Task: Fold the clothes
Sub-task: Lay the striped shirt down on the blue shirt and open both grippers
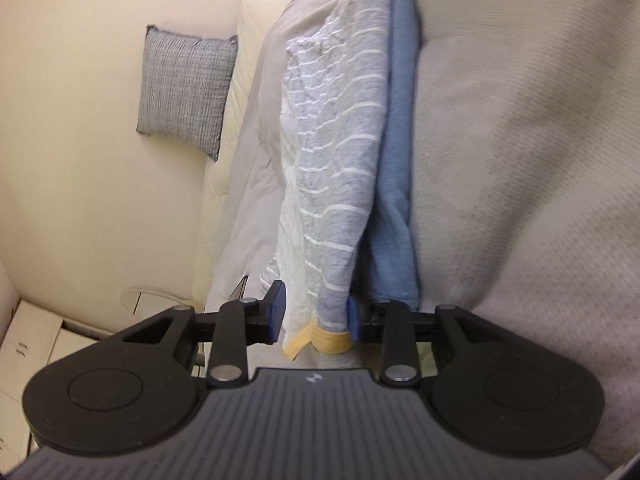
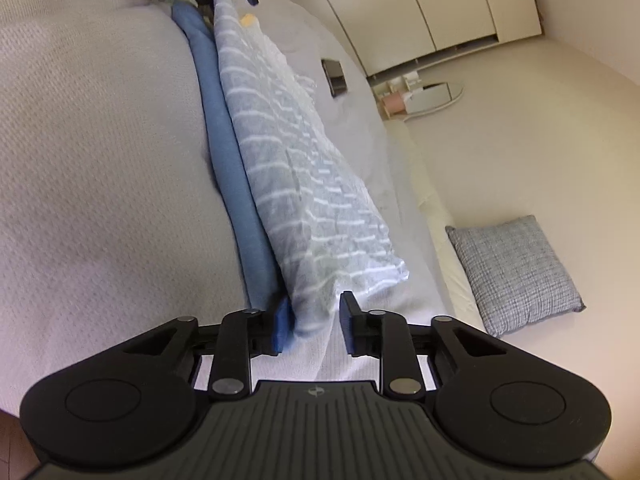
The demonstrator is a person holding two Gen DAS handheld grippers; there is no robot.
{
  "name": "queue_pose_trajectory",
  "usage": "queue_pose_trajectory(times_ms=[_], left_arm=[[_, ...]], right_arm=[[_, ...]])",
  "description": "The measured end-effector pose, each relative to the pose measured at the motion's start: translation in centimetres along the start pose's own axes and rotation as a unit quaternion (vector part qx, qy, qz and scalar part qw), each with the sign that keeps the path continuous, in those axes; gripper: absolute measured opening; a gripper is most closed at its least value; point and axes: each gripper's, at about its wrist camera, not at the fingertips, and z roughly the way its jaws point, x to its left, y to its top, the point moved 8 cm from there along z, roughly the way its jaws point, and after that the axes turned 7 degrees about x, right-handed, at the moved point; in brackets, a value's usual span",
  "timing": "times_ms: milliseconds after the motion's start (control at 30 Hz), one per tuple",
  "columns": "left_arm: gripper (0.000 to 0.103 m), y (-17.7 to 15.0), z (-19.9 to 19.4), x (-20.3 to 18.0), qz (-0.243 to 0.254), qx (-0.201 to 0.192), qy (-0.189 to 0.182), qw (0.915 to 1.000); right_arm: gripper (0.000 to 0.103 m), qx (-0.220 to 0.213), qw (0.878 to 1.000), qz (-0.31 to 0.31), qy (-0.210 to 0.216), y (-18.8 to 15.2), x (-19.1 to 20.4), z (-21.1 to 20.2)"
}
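A grey garment with thin white stripes [image 1: 336,152] is laid in a long folded strip on a bed covered by a pale grey textured bedspread [image 1: 520,160], with a folded blue cloth [image 1: 396,184] pressed along one side of it. The left gripper [image 1: 316,316] is seen with its jaws narrowly parted around the garment's yellow-cuffed end; contact on one side cannot be ruled out. The right gripper [image 2: 316,324] is placed at the opposite end, jaws likewise narrowly apart, the fabric lying loose between them. A grey woven cushion [image 2: 516,272] rests on the cream floor [image 2: 520,140] beside the bed, and cream cupboards [image 2: 420,4] line the far wall.
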Motion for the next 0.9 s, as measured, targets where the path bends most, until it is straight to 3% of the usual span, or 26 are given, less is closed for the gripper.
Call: queue_pose_trajectory(times_ms=[100, 167, 333, 500, 700, 900], left_arm=[[0.007, 0.1, 0.5, -0.3, 0.0, 0.004, -0.012, 0.9999], [0.006, 0.3, 0.7, -0.2, -0.007, 0.003, -0.016, 0.9998], [0.005, 0.2, 1.0, -1.1, -0.011, 0.007, -0.034, 0.9993], [0.007, -0.1, 1.0, -0.9, -0.019, 0.013, -0.036, 0.9991], [0.015, -0.5, -0.1, -0.4, -0.031, 0.015, -0.03, 0.999], [0.025, -0.7, -2.2, -0.4, -0.041, 0.007, -0.009, 0.9991]], right_arm=[[0.025, -0.011, 1.0, -0.002, 0.005, 0.4, 0.6, -0.1], [0.0, -0.005, 1.0, 0.01, 0.017, 0.4, 0.5, 0.2], [0.0, -0.007, 0.998, 0.066, 0.011, 0.2, -2.0, -0.6], [0.0, 0.004, 0.997, 0.066, 0.041, -0.1, -0.4, -0.7], [0.002, 0.02, 0.996, 0.077, 0.03, -0.9, 0.1, -1.7], [0.013, 0.028, 0.995, 0.097, 0.023, -2.7, 0.6, -3.5]])
